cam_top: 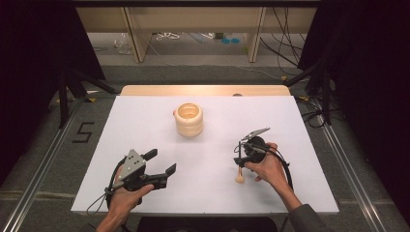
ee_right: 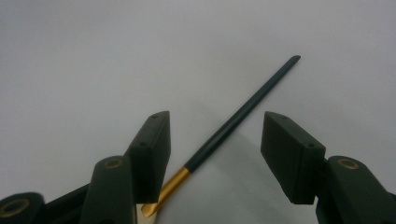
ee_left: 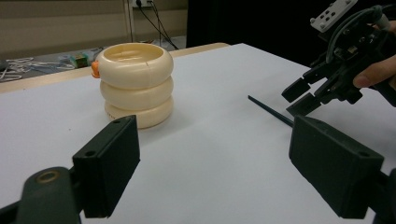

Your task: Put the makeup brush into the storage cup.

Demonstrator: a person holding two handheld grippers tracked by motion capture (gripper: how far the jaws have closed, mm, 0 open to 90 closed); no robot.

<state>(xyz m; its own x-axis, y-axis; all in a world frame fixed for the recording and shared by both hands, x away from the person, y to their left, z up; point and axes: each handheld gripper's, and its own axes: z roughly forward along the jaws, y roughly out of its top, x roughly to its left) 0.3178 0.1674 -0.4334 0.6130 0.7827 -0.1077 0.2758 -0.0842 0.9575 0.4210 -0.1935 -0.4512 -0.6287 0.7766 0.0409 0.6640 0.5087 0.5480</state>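
White table [cam_top: 145,125]: right gripper [ee_right: 215,140] half-open astride dark stick [ee_right: 243,109] (untouched); left gripper [ee_left: 212,158] wide, empty.

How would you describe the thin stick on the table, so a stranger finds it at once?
On the white table, look right of the cream ring stack, under the right tongs. The stick lies flat between their open jaws: slim, dark, with a gold band.

Lighting's pretty even from overhead, the white bench [cam_top: 203,145] almost blown out in the high view with dark surroundings, soft shadows under everything, and both gripper views look a bit grainy with near jaws blurry.
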